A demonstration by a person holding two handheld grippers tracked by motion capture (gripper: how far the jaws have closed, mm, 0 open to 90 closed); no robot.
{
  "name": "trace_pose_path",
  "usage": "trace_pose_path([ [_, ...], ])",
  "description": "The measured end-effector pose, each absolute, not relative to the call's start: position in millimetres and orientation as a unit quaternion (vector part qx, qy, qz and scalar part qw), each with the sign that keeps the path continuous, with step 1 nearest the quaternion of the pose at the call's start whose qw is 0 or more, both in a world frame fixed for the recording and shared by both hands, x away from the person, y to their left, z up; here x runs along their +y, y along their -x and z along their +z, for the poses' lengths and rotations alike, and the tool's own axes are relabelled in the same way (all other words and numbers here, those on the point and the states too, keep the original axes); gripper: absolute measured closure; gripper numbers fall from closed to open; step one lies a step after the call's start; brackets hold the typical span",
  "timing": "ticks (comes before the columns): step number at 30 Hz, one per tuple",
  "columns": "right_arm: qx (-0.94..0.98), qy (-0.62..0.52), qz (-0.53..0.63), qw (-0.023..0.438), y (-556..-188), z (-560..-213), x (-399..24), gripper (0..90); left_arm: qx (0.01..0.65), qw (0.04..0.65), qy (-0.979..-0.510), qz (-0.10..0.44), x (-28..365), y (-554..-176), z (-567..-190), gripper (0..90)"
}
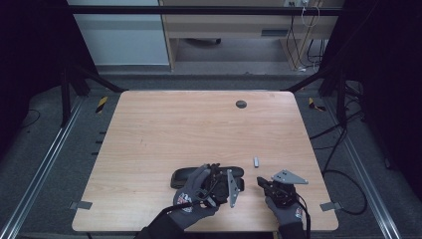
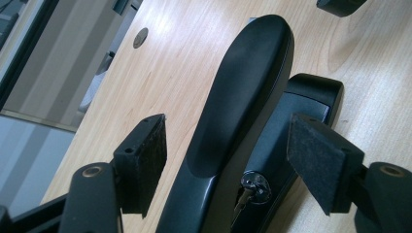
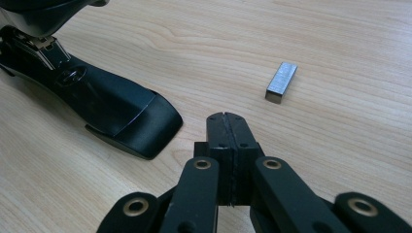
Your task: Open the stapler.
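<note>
Left claw (image 2: 228,160) wide, astride black stapler (image 2: 243,97) | right claw (image 3: 227,141) closed empty, staple block (image 3: 282,82) just ahead

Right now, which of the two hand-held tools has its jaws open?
The left tool, jaws spread either side of the black plastic stapler; the right tool is shut on nothing.

The stapler (image 3: 111,104) is showing glossy black, and the staple block (image 3: 281,83) is gleaming silver-grey. The bench (image 1: 164,134) is showing pale wood grain, the gloves (image 1: 191,199) grey.
</note>
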State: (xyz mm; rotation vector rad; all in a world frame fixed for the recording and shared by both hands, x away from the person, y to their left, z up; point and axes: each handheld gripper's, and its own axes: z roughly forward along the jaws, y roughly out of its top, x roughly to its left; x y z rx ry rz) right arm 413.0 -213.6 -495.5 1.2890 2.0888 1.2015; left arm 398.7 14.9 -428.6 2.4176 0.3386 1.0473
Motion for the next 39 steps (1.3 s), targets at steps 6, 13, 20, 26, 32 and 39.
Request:
trace_pose_path([
  [6, 0.749, -0.462, 0.432, 0.199, -413.0, -495.5, -212.7, 90.0, 0.122, 0.227, -0.885, 0.387, 11.0, -401.4, -431.8, 31.3],
  [13, 0.750, -0.461, 0.432, 0.197, -413.0, -495.8, -211.9, 90.0, 0.119, 0.224, -0.887, 0.385, 6.7, -405.2, -435.2, 31.5],
  [20, 0.750, -0.459, 0.434, 0.195, -412.9, -495.9, -211.1, 90.0, 0.117, 0.215, -0.887, 0.391, 2.2, -408.2, -439.6, 33.3],
  [26, 0.752, -0.458, 0.434, 0.191, -413.1, -496.2, -210.1, 90.0, 0.115, 0.211, -0.886, 0.396, 0.6, -409.6, -440.6, 37.1],
  [32, 0.753, -0.456, 0.434, 0.190, -413.8, -497.7, -208.5, 90.0, 0.110, 0.208, -0.883, 0.406, -2.8, -409.2, -441.4, 41.5],
  [39, 0.753, -0.456, 0.436, 0.185, -413.4, -497.9, -205.4, 90.0, 0.098, 0.198, -0.885, 0.410, -6.2, -407.1, -441.9, 46.5],
])
